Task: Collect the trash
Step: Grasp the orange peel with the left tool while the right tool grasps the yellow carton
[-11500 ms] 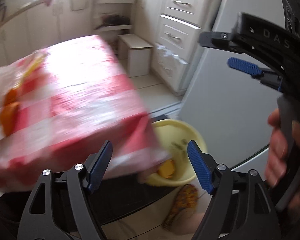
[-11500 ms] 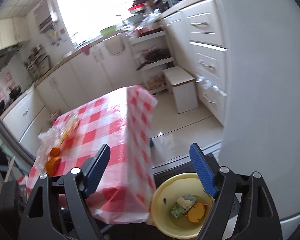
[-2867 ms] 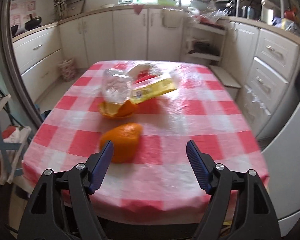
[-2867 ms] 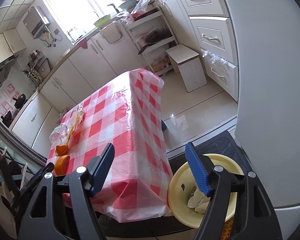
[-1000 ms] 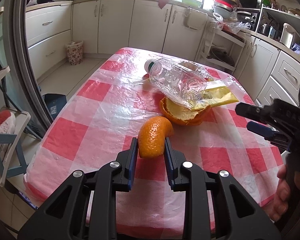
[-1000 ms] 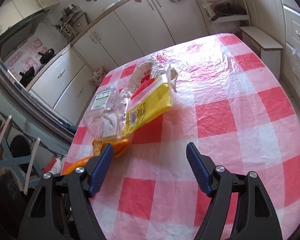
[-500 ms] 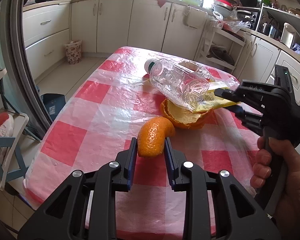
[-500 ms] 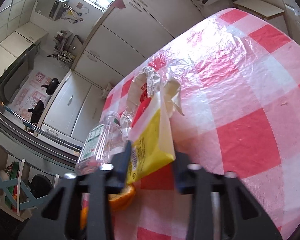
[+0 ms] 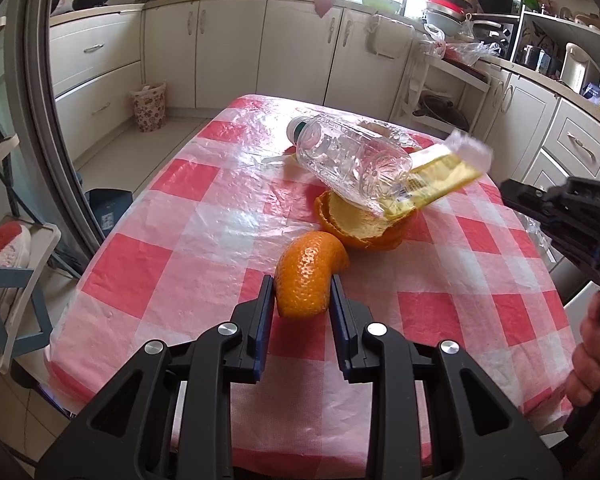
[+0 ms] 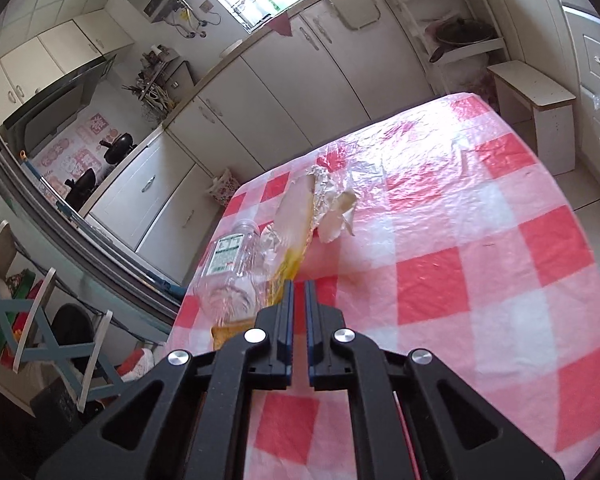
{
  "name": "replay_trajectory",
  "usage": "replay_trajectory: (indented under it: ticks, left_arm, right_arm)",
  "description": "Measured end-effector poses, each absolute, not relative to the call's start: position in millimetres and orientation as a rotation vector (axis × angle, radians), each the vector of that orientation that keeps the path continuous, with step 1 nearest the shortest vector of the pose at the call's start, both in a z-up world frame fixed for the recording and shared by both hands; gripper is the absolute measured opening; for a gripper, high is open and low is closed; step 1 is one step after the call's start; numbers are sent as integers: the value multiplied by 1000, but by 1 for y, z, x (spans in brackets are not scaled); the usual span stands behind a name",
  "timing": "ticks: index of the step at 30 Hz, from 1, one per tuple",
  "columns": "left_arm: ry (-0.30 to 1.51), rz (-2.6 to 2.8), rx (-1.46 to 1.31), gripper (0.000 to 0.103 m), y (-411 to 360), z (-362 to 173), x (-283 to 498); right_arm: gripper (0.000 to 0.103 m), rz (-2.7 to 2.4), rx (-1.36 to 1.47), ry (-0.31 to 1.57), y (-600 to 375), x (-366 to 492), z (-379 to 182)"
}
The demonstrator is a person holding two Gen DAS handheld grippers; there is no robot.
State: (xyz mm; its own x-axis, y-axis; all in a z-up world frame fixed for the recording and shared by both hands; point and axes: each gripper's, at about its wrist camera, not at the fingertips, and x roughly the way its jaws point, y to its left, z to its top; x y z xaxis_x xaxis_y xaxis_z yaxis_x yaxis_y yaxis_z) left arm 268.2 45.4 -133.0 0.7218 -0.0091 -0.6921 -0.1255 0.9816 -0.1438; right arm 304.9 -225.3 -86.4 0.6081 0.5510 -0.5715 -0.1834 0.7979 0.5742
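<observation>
My left gripper [image 9: 302,282] is shut on a curled piece of orange peel [image 9: 309,274] just above the red-and-white checked table [image 9: 180,256]. Behind it a second orange peel [image 9: 360,230] lies under a clear plastic bottle [image 9: 350,160]. My right gripper [image 10: 299,289] is shut on the yellow wrapper [image 10: 296,224], which shows lifted at its far end in the left wrist view [image 9: 440,176]. The bottle [image 10: 230,268] leans against the wrapper in the right wrist view. The right gripper's body [image 9: 572,212] is at the right edge of the left wrist view.
Crumpled foil and white wrapper scraps [image 10: 334,204] lie past the yellow wrapper. White kitchen cabinets [image 9: 236,48] run behind the table. A small white stool [image 10: 534,112] stands by the table's far right corner. A blue-framed rack [image 10: 32,320] stands left of the table.
My right gripper has closed on the yellow wrapper and raised it. My left gripper stays shut on the orange peel, hardly moved.
</observation>
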Motion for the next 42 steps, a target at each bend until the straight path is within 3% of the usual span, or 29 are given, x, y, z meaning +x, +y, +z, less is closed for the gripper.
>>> replay_trajectory:
  ticks: [3, 6, 16, 18, 20, 21, 22, 42]
  left_arm:
    - [770, 70, -173, 25, 41, -136, 264]
    - [771, 70, -163, 25, 39, -138, 261]
    - [772, 54, -173, 25, 42, -139, 261]
    - [772, 51, -174, 25, 43, -138, 262]
    - [774, 50, -181, 25, 46, -139, 263]
    - [774, 50, -189, 25, 47, -139, 263]
    - [774, 50, -192, 25, 47, -139, 264]
    - [761, 47, -156, 25, 27, -137, 252]
  right_arm:
    - [10, 464, 516, 875, -230, 305, -95]
    - [54, 443, 574, 927, -232, 309, -112]
    - [54, 443, 772, 933, -208, 350, -146]
    - [49, 444, 787, 919, -201, 361, -148]
    - [27, 453, 800, 907, -199, 371, -148]
    - [7, 457, 800, 903, -198, 373, -146]
    - [4, 454, 786, 891, -200, 375, -143]
    - [3, 435, 327, 769, -231, 272, -67]
